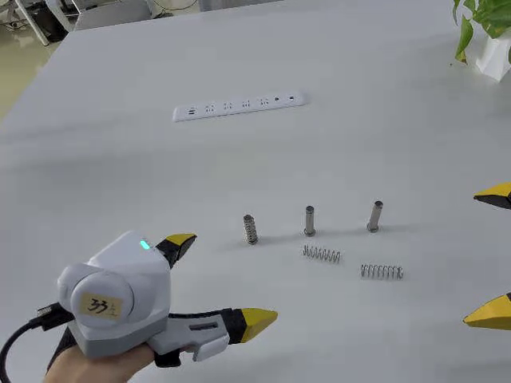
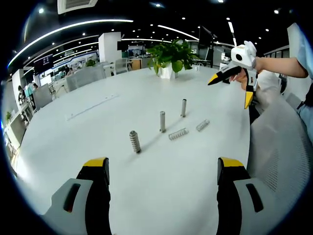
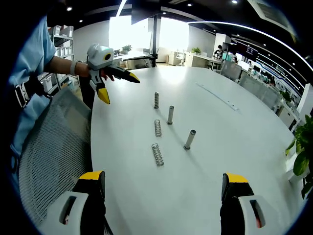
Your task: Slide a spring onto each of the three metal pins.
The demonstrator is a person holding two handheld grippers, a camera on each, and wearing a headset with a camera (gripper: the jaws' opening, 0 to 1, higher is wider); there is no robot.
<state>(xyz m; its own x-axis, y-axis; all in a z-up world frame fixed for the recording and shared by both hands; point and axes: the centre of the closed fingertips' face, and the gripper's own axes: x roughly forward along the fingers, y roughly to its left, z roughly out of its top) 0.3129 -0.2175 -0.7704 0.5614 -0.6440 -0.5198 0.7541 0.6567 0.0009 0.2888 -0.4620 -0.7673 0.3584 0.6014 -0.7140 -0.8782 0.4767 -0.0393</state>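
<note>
Three metal pins stand upright in a row on the white table point(image 1: 120, 159). The left pin point(image 1: 251, 229) wears a spring; the middle pin point(image 1: 310, 220) and the right pin point(image 1: 374, 216) are bare. Two loose springs lie in front of them, one point(image 1: 322, 254) near the middle pin, the other point(image 1: 382, 271) near the right pin. My left gripper point(image 1: 227, 278) is open at the lower left, short of the pins, holding nothing. My right gripper point(image 1: 491, 254) is open at the right edge, its yellow fingertips point(image 1: 489, 313) showing. From the left gripper view the sprung pin point(image 2: 134, 141) is nearest.
A white power strip point(image 1: 239, 106) lies farther back on the table. A potted plant point(image 1: 483, 32) stands at the far right corner. A mesh chair point(image 3: 49, 152) sits beside the table edge, and a person's sleeve point(image 3: 34, 63) shows behind the left gripper point(image 3: 113, 81).
</note>
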